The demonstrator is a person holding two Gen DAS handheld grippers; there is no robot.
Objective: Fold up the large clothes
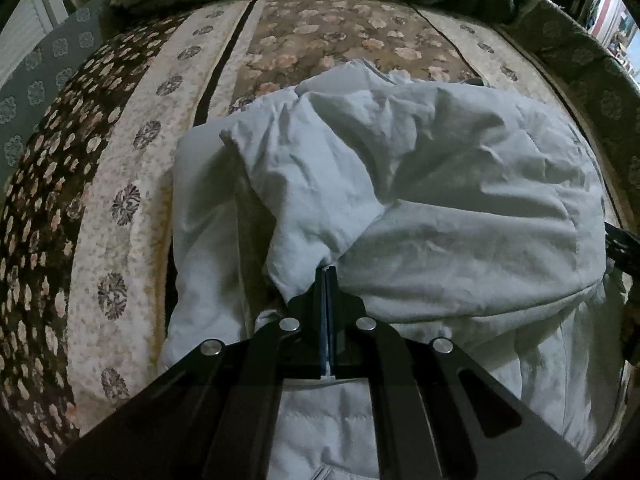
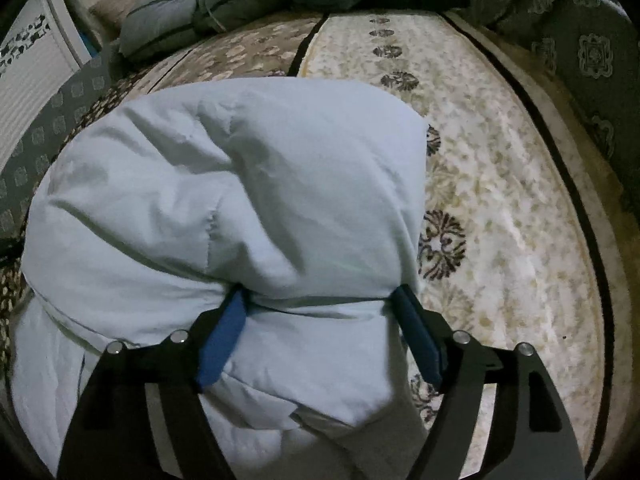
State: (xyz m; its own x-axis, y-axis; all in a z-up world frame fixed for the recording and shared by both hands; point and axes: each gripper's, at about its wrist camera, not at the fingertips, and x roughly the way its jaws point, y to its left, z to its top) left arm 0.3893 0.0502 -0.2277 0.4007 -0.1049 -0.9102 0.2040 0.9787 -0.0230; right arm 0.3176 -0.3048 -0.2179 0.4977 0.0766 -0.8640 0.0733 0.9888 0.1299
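Left gripper [image 1: 327, 276] is clamped on a pinch of the pale padded jacket [image 1: 420, 184]; I see the right gripper [image 2: 322, 300] spread wide, jacket bulging between its pads. Jacket lies bunched ahead of both, on the patterned bed cover [image 2: 500, 200].

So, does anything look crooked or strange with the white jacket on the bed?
The puffy white padded jacket sits bunched in a lumpy heap on the patterned bedspread, not flat; nothing torn or spilled.
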